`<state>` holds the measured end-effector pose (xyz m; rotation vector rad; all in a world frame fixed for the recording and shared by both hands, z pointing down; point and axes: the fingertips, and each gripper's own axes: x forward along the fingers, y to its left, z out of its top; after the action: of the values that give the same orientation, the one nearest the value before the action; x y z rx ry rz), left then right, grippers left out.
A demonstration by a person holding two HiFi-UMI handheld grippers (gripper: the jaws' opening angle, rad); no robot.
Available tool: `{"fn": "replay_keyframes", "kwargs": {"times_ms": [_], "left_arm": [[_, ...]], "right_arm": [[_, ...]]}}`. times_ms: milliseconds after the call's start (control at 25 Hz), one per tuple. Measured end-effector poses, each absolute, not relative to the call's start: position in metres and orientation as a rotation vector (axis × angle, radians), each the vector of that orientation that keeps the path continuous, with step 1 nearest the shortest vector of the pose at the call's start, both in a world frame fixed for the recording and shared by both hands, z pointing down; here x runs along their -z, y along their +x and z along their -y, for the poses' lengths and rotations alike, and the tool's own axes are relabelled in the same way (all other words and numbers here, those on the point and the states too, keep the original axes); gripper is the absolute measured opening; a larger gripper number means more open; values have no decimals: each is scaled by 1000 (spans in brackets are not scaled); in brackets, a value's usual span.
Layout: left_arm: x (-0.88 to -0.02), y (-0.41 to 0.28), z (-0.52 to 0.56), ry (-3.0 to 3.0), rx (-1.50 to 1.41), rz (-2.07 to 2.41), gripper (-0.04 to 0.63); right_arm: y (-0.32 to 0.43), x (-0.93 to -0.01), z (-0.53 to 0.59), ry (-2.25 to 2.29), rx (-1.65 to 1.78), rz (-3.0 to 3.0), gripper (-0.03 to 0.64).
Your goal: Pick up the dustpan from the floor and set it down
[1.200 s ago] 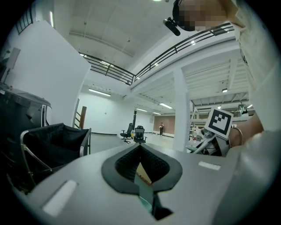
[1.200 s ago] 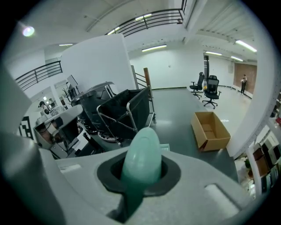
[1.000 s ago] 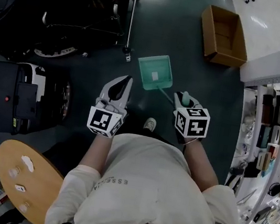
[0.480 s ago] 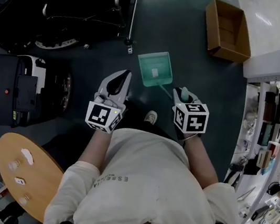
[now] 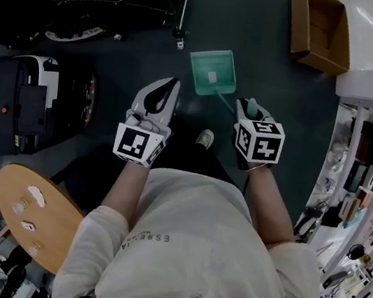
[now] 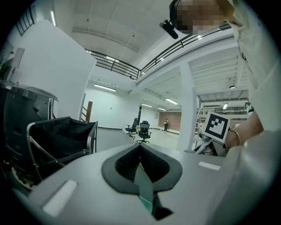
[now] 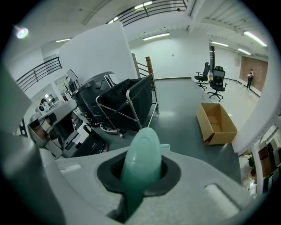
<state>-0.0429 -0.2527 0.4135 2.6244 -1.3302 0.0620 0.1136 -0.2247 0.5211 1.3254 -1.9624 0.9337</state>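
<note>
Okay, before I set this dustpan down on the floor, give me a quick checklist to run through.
1. Right tool closed on the dustpan handle: ok.
2. Left tool shut and apart from the dustpan: ok.
3. Floor around the dustpan free of clutter: ok.
4. Cardboard box well apart from the dustpan: ok.
5. Dustpan's front edge touching the floor: cannot tell.

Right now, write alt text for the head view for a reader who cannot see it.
Seen from above, the right gripper is clamped on the handle of a green dustpan, whose pan reaches out over the dark floor. The left gripper is alongside, clear of it; an open cardboard box lies beyond.
</note>
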Motion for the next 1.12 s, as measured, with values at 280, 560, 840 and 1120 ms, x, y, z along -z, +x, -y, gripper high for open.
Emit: {"fn": "replay_keyframes", "kwargs": {"times_ms": [280,560,840,1120], "left_arm": [[-446,-62,288,2619,-95,1354,12],[-500,-81,326,2566,-132,1340,12],[-548,-95,360,2544,-193,1332,12],[-576,-101,360,2495,-201,1301,12]], "right_arm": [[98,-579,265,1302,-969,1901,6],[82,-652,308,1297,-1029,1815,6],[63,-711,342,1325,-1064,1752,8],[58,-743,352,1366,-1104,1702,8]]}}
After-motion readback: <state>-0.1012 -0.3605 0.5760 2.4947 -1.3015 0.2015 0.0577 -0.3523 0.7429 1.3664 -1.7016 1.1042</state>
